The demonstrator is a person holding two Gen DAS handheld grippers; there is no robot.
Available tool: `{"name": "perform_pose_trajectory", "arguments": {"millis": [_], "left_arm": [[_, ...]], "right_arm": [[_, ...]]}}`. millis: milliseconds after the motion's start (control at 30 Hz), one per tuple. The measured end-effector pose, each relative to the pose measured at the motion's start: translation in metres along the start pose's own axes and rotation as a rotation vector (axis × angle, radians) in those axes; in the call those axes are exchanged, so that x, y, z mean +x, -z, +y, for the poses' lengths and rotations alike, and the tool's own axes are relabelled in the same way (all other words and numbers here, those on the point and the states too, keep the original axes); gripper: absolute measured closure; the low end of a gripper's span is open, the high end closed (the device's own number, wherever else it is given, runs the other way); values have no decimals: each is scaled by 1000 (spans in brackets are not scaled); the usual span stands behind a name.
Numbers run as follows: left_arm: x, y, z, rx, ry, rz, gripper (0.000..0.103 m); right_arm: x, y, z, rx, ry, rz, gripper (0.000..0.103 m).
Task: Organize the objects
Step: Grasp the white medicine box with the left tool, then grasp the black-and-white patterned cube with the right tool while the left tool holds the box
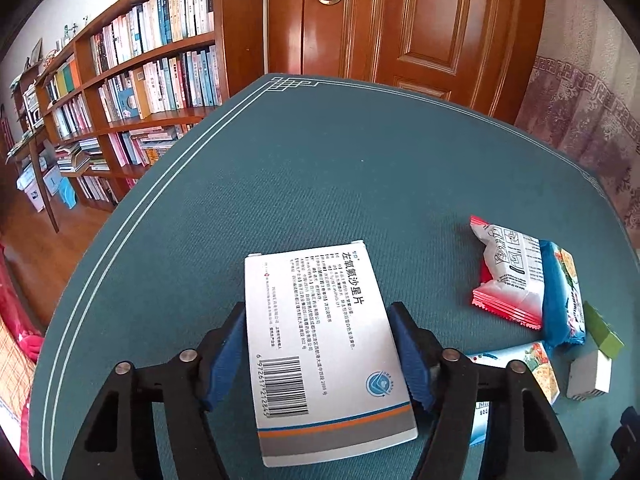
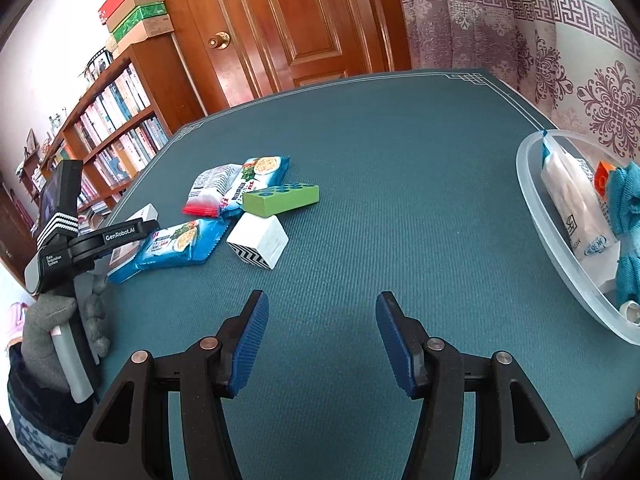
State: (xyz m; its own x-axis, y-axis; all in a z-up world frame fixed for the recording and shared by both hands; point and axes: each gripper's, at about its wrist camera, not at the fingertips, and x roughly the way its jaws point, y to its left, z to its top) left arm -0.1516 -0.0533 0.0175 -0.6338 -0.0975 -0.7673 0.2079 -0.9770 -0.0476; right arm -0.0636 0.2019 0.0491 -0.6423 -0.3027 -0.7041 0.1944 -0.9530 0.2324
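My left gripper [image 1: 318,320] is shut on a white medicine box [image 1: 324,344] with a barcode, its blue pads against the box's two long sides, over the teal table. To its right lie a red-and-white snack packet [image 1: 506,276], a blue cracker packet [image 1: 562,300], a second blue cracker packet [image 1: 528,364], a green block [image 1: 602,330] and a white block [image 1: 590,374]. My right gripper [image 2: 318,320] is open and empty above bare cloth. In the right wrist view the same pile lies ahead left: snack packet [image 2: 208,192], cracker packets [image 2: 184,244], green block [image 2: 280,198], white block [image 2: 260,240]. The left gripper [image 2: 96,240] shows at the left.
A clear plastic bin [image 2: 560,240] at the table's right edge holds a white pouch [image 2: 576,208], a teal cloth [image 2: 628,232] and other small items. A bookshelf [image 1: 132,80] stands left, a wooden door [image 1: 400,20] behind, a patterned curtain [image 2: 520,20] at the right.
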Motion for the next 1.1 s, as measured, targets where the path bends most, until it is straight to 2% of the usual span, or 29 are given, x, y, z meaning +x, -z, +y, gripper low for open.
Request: {"name": "perform_pose_trajectory", "arguments": {"millis": [400, 700, 867, 1100], "left_arm": [[-37, -2, 5, -8, 49, -112, 35], [-44, 1, 1, 1, 90, -116, 35], [-48, 4, -7, 23, 108, -120, 35], [-48, 8, -14, 48, 125, -117, 35]], "right_arm": [[41, -25, 33, -35, -34, 1, 45], [68, -32, 45, -65, 9, 34, 47], [67, -32, 45, -90, 5, 29, 60], [54, -25, 39, -82, 5, 21, 60]]}}
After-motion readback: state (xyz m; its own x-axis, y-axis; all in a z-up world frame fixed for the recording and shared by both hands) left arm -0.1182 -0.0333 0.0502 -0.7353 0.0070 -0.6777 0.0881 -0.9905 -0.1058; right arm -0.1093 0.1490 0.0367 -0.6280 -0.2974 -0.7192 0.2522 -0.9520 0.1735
